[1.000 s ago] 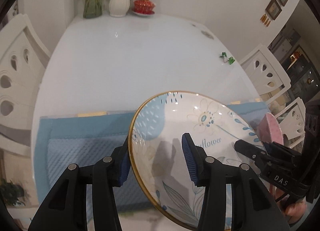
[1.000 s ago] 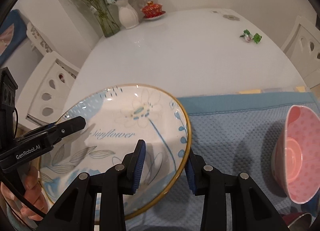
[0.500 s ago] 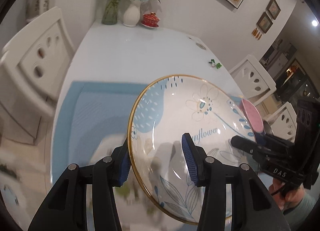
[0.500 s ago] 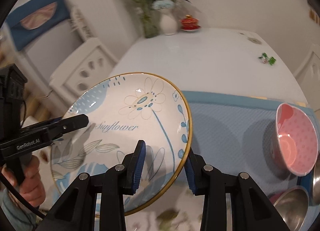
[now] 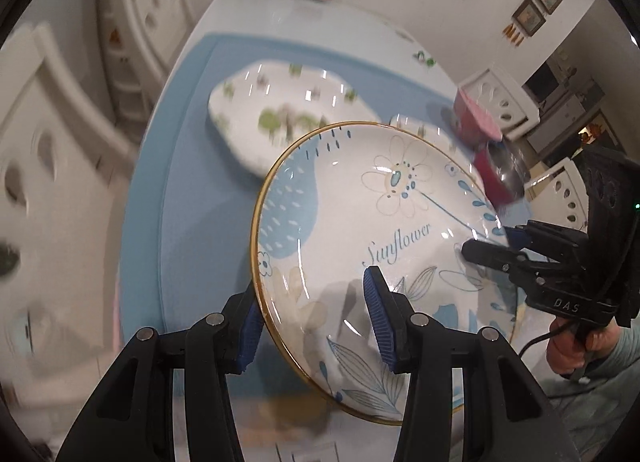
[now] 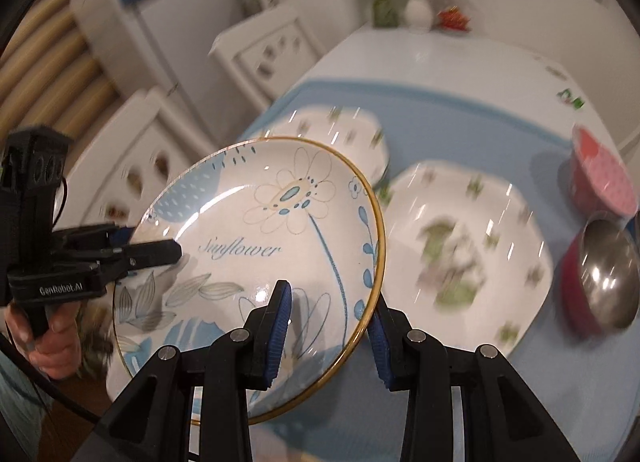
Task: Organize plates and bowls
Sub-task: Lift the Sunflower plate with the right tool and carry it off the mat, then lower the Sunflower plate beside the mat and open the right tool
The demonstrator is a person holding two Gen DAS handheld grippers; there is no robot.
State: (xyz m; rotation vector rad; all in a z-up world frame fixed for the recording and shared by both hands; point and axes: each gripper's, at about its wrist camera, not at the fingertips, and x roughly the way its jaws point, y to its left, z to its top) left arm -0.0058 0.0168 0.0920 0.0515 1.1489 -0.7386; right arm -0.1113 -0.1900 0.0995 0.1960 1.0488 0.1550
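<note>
Since the earlier frame we had carried the round gold-rimmed "Sunflower" plate (image 5: 360, 230) back over two white green-patterned plates (image 6: 472, 254); left gripper (image 5: 312, 326) and right gripper (image 6: 332, 326) clamped opposite rims, airborne above the blue mat (image 5: 180, 142).

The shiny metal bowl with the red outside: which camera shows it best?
The right wrist view. There the metal bowl sits near the right edge, its steel inside and red wall both visible, though blurred. In the left wrist view it is a smeared patch behind the Sunflower plate.
</note>
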